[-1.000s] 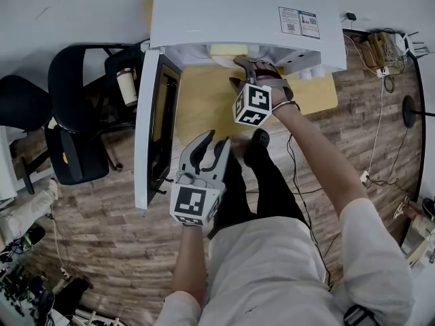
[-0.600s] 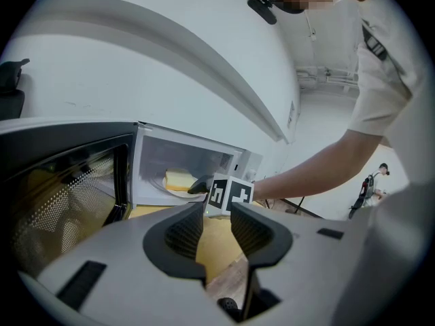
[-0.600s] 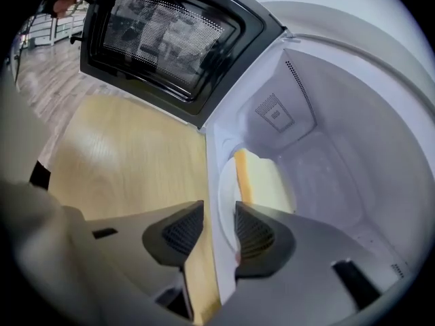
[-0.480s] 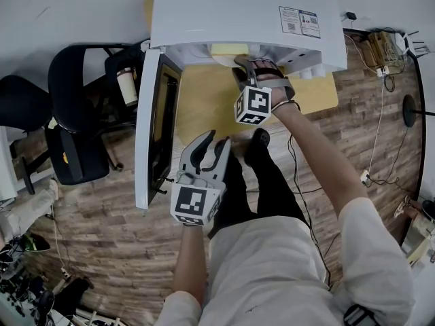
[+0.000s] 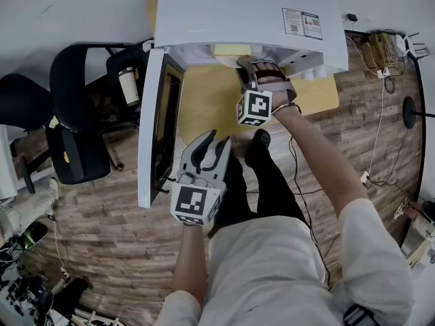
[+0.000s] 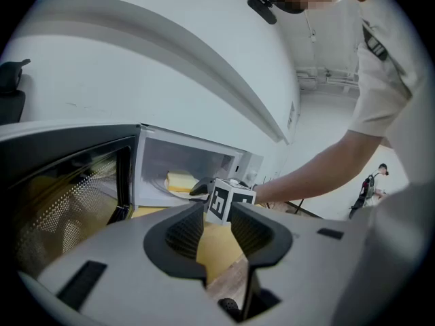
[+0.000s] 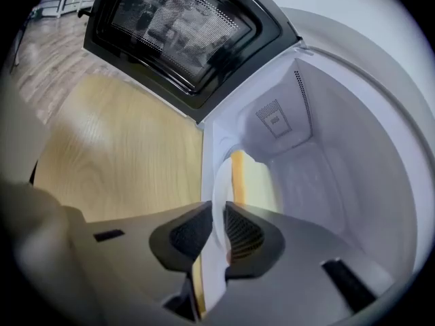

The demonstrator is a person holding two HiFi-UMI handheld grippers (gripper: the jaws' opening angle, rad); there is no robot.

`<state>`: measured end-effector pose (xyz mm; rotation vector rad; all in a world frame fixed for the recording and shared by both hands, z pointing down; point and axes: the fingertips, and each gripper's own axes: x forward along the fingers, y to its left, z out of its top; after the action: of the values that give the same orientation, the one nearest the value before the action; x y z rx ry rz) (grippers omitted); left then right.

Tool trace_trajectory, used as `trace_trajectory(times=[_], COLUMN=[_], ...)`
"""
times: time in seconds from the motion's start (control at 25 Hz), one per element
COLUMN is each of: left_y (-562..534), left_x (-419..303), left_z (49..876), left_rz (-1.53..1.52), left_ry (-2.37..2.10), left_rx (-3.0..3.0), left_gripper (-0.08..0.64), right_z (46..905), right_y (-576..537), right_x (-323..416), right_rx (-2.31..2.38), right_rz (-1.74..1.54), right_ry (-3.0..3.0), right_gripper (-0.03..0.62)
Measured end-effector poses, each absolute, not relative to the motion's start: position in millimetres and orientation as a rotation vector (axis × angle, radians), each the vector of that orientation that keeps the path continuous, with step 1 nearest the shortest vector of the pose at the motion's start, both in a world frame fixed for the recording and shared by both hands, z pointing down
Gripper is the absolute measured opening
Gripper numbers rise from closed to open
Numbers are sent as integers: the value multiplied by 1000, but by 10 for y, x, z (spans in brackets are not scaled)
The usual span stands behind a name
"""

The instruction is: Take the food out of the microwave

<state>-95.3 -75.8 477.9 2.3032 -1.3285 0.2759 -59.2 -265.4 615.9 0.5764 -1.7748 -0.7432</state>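
A white microwave (image 5: 245,12) stands with its door (image 5: 151,134) swung open to the left. Inside lies a pale yellow block of food (image 7: 257,182) on a white plate (image 7: 221,182); the food (image 6: 180,180) also shows in the left gripper view. My right gripper (image 5: 248,66) reaches into the cavity. Its jaws have just been closing, and the right gripper (image 7: 219,229) now pinches the plate's near rim between its pads. My left gripper (image 5: 212,145) hangs open in front of the microwave with nothing between its fingers.
The microwave sits on a light wooden tabletop (image 5: 204,94). A black chair (image 5: 75,114) and a paper cup (image 5: 127,85) are left of the door. Cables and a power strip (image 5: 380,46) lie on the wooden floor at the right.
The right gripper has rolled slightly and edged a little deeper into the microwave opening, its jaws now on the plate's rim. The left gripper has kept still.
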Motion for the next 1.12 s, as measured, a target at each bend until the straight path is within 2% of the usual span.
trace_trajectory(times=[0.52,1.12], left_y=[-762,-781], left_x=[-976,-927], left_z=[4674,4604], left_rz=[274,294], left_ry=[-1321,-1365], left_rx=[2339,2334], left_gripper=[121,121], right_z=[5872,5657], right_y=[-2626,-2423], right_x=[-556,-459], right_rx=[652,706], right_rz=[-982,-1177], right_ry=[-1699,-1680], right_gripper=[13,11])
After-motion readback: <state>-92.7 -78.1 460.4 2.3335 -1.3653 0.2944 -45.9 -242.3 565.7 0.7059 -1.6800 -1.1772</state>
